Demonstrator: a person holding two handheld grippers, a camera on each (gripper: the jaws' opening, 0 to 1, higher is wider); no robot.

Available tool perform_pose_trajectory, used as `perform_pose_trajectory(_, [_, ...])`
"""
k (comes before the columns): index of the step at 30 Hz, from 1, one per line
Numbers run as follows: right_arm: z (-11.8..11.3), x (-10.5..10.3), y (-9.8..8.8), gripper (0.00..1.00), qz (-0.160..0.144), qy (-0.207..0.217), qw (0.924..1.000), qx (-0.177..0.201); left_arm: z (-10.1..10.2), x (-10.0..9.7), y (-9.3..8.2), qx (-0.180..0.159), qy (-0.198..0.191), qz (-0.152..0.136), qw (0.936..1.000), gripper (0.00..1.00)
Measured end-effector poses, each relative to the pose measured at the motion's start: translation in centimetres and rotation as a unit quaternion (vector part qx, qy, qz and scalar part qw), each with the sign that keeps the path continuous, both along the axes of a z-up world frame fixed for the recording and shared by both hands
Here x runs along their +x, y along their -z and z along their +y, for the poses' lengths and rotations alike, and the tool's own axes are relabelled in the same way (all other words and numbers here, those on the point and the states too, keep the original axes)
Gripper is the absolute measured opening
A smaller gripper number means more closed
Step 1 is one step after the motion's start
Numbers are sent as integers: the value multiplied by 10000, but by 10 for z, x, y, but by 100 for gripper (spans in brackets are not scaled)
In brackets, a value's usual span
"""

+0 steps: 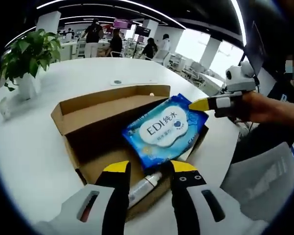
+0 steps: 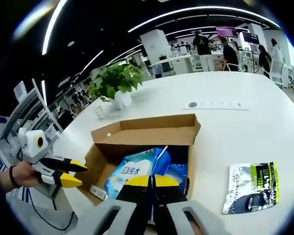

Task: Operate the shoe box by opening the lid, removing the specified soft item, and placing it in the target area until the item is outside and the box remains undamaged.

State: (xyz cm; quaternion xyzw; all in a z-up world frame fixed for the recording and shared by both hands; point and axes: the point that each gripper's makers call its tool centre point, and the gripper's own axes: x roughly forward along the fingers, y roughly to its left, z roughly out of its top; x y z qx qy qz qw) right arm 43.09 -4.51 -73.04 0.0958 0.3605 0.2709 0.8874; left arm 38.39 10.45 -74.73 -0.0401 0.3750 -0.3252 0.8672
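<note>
An open brown shoe box (image 1: pixel 95 115) (image 2: pixel 152 129) lies on the white table with its lid flap folded back. A blue pack of wet wipes (image 1: pixel 165 131) (image 2: pixel 131 174) is tilted up over the box's right side. My right gripper (image 1: pixel 200 105) (image 2: pixel 151 182) is shut on the pack's far corner. My left gripper (image 1: pixel 150 169) (image 2: pixel 74 174) stands open at the box's near edge, holding nothing. A white tube (image 1: pixel 145 186) lies in the box between the left jaws.
A silver and green pouch (image 2: pixel 252 188) lies on the table right of the box. A potted plant (image 1: pixel 29 56) (image 2: pixel 115 78) stands behind the box, with a flat socket plate (image 2: pixel 213 105) farther back. A person's hand (image 1: pixel 262 107) holds the right gripper. People stand far behind.
</note>
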Motion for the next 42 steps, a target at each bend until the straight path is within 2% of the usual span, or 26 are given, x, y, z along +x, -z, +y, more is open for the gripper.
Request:
perform_pose_trajectory(14, [-5,-2,4,0,106,63,9999,118,-6,17,21,-5,-85,302,9995,32])
perform_pose_trajectory(28, [-12,1,10,0,125,0,9996,269,-23,18,32,-28,29,640,9979,32])
perform_pose_trajectory(32, [-12,1,11,0,135,-5,9995,294,-30,17,33,-84,99,735,9972,31])
perform_pose_trajectory(35, [-13,1,13,0,157,-8,9993,346,-37,15,36,-260,118,946,9951,29])
perform_pose_trajectory(42, [-14,1,19,0,244,-55,9992,317,-42,18,40,-191,89,972,9950,27])
